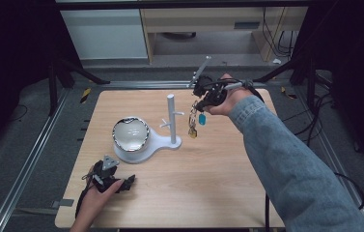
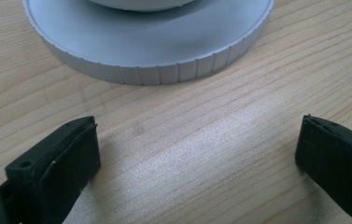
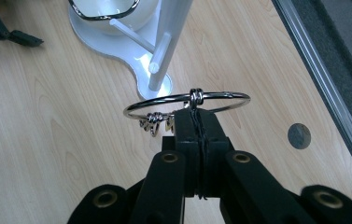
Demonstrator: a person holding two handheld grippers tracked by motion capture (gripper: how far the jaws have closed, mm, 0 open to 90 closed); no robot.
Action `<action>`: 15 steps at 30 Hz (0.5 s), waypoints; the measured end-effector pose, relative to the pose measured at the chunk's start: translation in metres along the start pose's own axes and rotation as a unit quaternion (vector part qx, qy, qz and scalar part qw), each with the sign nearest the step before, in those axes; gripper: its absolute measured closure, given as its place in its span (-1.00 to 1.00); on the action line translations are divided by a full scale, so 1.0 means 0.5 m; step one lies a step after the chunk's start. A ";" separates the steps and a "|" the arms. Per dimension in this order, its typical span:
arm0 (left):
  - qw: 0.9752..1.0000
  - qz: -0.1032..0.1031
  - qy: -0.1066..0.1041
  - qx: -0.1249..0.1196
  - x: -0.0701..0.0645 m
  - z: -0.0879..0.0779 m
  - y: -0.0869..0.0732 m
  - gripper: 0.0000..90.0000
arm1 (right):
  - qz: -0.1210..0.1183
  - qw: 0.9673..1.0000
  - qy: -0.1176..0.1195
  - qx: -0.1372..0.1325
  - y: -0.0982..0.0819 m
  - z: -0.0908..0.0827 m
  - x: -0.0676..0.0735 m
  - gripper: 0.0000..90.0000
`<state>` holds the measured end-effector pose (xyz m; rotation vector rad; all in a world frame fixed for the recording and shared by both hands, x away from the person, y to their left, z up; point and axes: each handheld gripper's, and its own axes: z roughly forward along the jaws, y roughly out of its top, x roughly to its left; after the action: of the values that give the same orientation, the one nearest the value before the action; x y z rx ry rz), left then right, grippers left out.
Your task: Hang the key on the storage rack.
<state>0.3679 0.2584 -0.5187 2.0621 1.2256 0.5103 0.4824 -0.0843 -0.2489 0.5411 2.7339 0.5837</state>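
Gripping a key ring (image 3: 187, 100) between pinched jaws, your right gripper (image 1: 200, 104) hangs above the far right of the table (image 1: 208, 179), just right of the white stand's post (image 1: 171, 118). Keys (image 1: 192, 126) and a blue tag (image 1: 202, 119) dangle under it, clear of the wood. Your left gripper (image 1: 130, 181) rests near the front left edge, jaws spread wide with bare table between them, pointed at the stand's round base (image 2: 164, 70). A shiny bowl (image 1: 130, 134) sits on that base.
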 end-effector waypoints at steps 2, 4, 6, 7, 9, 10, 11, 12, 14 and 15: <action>1.000 0.000 0.000 0.000 0.000 0.000 0.000 -1.00 | -0.001 1.000 0.003 -0.004 0.003 0.001 0.001 0.98; 1.000 0.000 0.000 0.000 0.000 0.000 0.000 -1.00 | -0.002 1.000 0.002 -0.004 0.005 0.001 0.002 0.98; 1.000 0.000 0.000 0.000 0.000 0.000 0.000 -1.00 | -0.003 1.000 0.003 -0.003 0.008 0.004 0.005 0.98; 1.000 0.000 0.000 0.000 0.000 0.000 0.000 -1.00 | -0.004 1.000 0.004 -0.003 0.009 0.005 0.006 0.98; 1.000 0.000 0.000 0.000 0.000 0.000 0.000 -1.00 | -0.008 1.000 0.005 -0.001 0.016 0.010 0.009 0.98; 1.000 0.000 0.000 0.000 0.000 0.000 0.000 -1.00 | -0.008 1.000 0.005 -0.001 0.016 0.010 0.009 0.98; 1.000 0.000 0.000 0.000 0.000 0.000 0.000 -1.00 | -0.010 1.000 0.005 0.000 0.020 0.014 0.011 0.98; 1.000 0.000 0.000 0.000 0.000 0.000 0.000 -1.00 | -0.010 1.000 0.005 0.000 0.020 0.014 0.011 0.98; 1.000 0.000 0.000 0.000 0.000 0.000 0.000 -1.00 | -0.010 1.000 0.006 0.001 0.023 0.017 0.013 0.98; 1.000 0.000 0.000 0.000 0.000 0.000 0.000 -1.00 | -0.011 1.000 0.006 0.001 0.025 0.019 0.014 0.98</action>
<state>0.3679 0.2584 -0.5187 2.0615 1.2264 0.5109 0.4836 -0.0675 -0.2532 0.5090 2.7480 0.5794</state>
